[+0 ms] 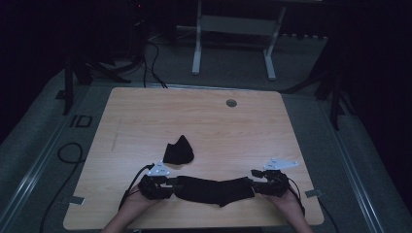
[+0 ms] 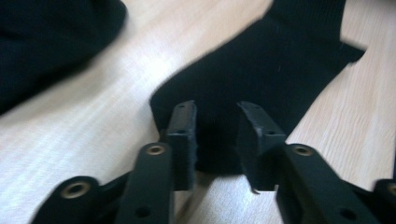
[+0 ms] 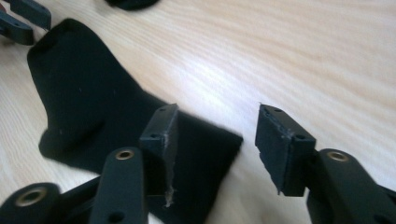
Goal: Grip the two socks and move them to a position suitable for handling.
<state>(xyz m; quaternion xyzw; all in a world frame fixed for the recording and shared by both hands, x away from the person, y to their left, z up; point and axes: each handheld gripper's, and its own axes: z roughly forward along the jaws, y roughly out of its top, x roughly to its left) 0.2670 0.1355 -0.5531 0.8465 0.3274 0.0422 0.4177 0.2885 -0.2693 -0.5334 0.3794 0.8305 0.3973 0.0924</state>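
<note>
Socks are the work here: 1 long black sock lies flat along the near edge of the desk, stretched between both grippers, and a 2nd, bunched black sock sits just beyond it toward the desk's middle, apart from it. The left gripper is at the long sock's left end, the right gripper at its right end. In the left gripper view the jaws stand apart with the sock's end lying between them, not pinched. In the right gripper view the jaws are wide apart, 1 pad over the cloth, the other over bare wood. I judge the sock laid out straight and let go; the bunched one seems untouched. The high view alone gives the whole layout; the gripper views reveal the jaw gaps, which it hides.
</note>
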